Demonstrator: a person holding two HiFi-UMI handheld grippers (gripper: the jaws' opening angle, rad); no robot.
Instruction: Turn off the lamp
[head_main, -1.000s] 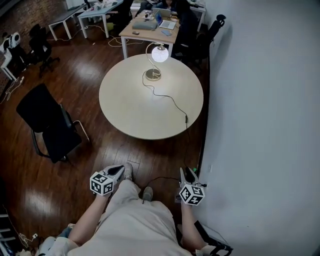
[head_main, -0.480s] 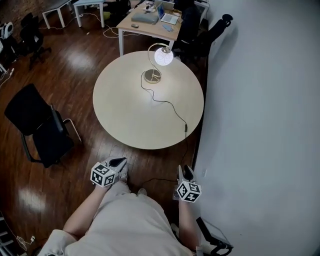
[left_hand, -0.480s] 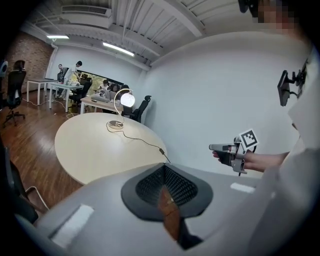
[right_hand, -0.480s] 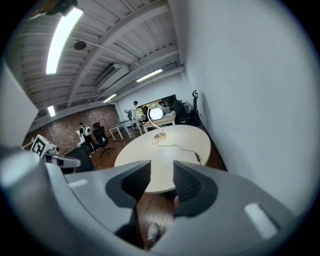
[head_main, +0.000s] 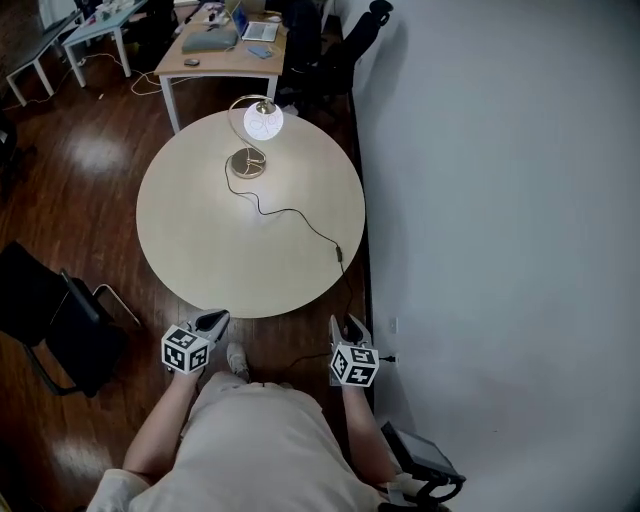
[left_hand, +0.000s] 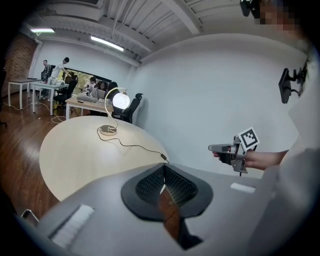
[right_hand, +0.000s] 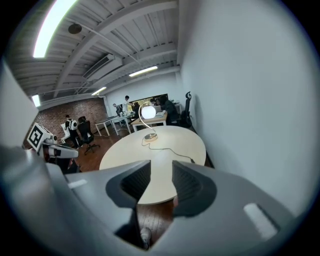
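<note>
Low in the frame, over glossy dark wood floor (head_main: 80, 170), I held the left gripper (head_main: 212, 321) with ribbed pads pressed together and the right gripper (head_main: 346, 326) with jaws spread, both empty. Beyond lay the round, pale table (head_main: 190, 240). At its far edge, top centre, the lamp (head_main: 256, 135) glowed: a white globe on a curved brass stem.

Head view: high above the person, looking steeply down on the round pale-beige bench (head_main: 190, 250), well back from it. Both gripper views: low, short of the bench's near edge, facing across it past their own jaws. Shared by all three: bench top and lit white globe lamp (head_main: 263, 121).
</note>
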